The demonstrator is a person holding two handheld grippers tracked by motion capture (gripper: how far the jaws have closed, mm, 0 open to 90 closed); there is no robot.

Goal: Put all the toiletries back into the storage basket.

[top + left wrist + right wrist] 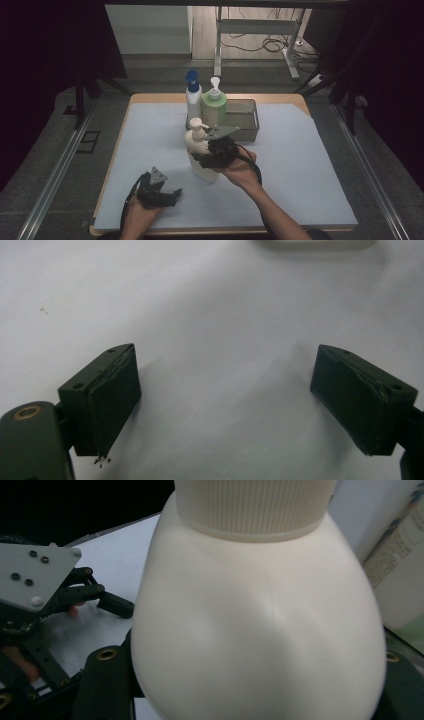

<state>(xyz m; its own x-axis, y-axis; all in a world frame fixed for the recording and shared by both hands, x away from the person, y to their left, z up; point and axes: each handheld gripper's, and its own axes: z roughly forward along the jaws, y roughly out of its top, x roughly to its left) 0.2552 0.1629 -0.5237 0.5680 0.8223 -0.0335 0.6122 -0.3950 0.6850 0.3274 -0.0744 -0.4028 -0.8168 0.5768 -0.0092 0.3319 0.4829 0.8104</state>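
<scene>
Cream pump bottle [200, 152] stands mid-table before the metal tray [250, 120], right gripper [212, 159] clamped around its body to steady it. Left gripper [225, 400] idles with jaws apart over bare cloth. Right gripper view: the bottle [255, 625] bulges between the jaws.

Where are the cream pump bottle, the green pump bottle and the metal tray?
cream pump bottle [201, 165], high view, lower body below the right hand-held gripper
green pump bottle [214, 109], high view, middle of its body
metal tray [248, 119], high view, right part of its rim
</scene>
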